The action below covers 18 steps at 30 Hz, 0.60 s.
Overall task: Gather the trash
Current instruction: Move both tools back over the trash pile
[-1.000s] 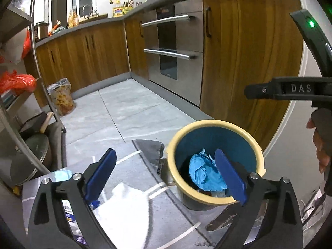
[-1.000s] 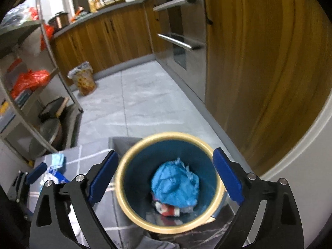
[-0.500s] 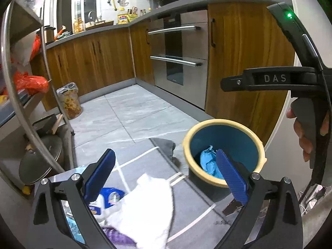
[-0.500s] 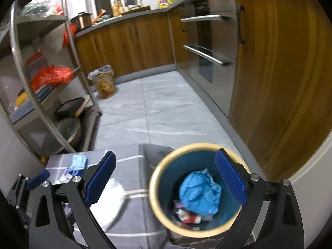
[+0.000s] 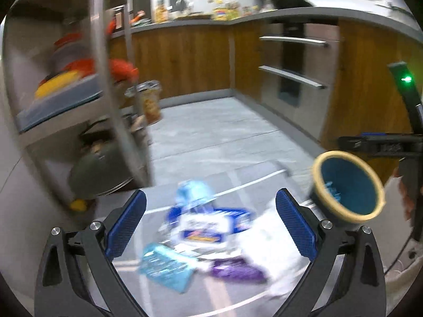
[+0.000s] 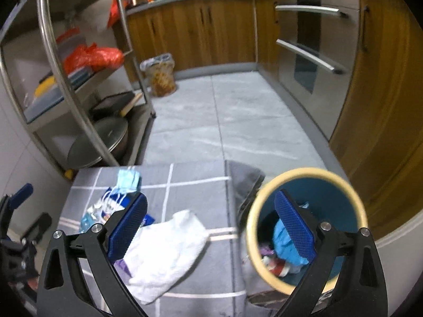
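Over mat (image 6: 195, 182) w/ trash, L tool (image 5: 210, 218) & R tool (image 6: 211, 222) both released, empty.

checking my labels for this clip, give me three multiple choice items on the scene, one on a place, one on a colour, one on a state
1. Where does the white cloth lie?
A. on the grey mat
B. in the bin
C. on the shelf

2. What colour is the inside of the bin?
A. red
B. blue
C. white

3. How is the right claw?
A. shut on the cloth
B. shut on the bin rim
C. open, holding nothing

Answers:
1. A, the cloth is spread on the mat left of the bin.
2. B, the inner wall is blue under a yellow rim.
3. C, its blue pads stand wide apart with nothing between them.
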### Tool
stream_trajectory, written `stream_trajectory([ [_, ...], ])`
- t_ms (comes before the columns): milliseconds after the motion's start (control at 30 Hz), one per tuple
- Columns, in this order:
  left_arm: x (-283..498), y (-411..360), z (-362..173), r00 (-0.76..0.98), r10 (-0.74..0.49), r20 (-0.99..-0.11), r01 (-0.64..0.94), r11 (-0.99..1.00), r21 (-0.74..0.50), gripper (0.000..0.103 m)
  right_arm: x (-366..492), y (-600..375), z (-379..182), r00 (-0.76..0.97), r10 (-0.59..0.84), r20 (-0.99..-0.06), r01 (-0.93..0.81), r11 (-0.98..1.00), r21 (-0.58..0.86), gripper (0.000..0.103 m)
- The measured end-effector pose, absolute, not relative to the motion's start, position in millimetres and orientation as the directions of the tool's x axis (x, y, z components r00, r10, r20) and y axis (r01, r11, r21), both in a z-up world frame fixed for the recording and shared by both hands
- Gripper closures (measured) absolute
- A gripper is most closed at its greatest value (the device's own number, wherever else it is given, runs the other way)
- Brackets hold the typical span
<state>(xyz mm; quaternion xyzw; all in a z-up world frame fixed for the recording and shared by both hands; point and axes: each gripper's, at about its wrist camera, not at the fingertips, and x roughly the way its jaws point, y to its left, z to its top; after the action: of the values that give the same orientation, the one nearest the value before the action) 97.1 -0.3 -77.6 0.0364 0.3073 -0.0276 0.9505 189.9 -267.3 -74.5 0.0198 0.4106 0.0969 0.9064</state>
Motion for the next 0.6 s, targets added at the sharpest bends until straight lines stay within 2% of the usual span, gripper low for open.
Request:
stream_trajectory([
  [167, 84.0, 54.8, -95.6, 0.774, 0.031, -0.633, -0.022, 1.0, 0.022, 0.006, 199.0, -251.5, -89.4, 0.601, 0.205, -0.772, -0.128, 0.979, 0.16, 0.007],
  [333, 79.1, 74.2, -132.6, 0.713, 0.082, -0.697, -0.036, 0.996, 0.081, 0.006, 209.1, -232.1, -106.3, 0.558, 0.193, -0.807, -0.11, 0.981, 0.159, 0.007],
  [600, 91.4, 70.5, -177.8, 0.619, 0.038, -0.785, 0.03, 0.997, 0.072, 0.007, 221.1, -222.3, -150.1, 0.446, 0.137, -0.885, -0.105, 0.989, 0.1, 0.008],
])
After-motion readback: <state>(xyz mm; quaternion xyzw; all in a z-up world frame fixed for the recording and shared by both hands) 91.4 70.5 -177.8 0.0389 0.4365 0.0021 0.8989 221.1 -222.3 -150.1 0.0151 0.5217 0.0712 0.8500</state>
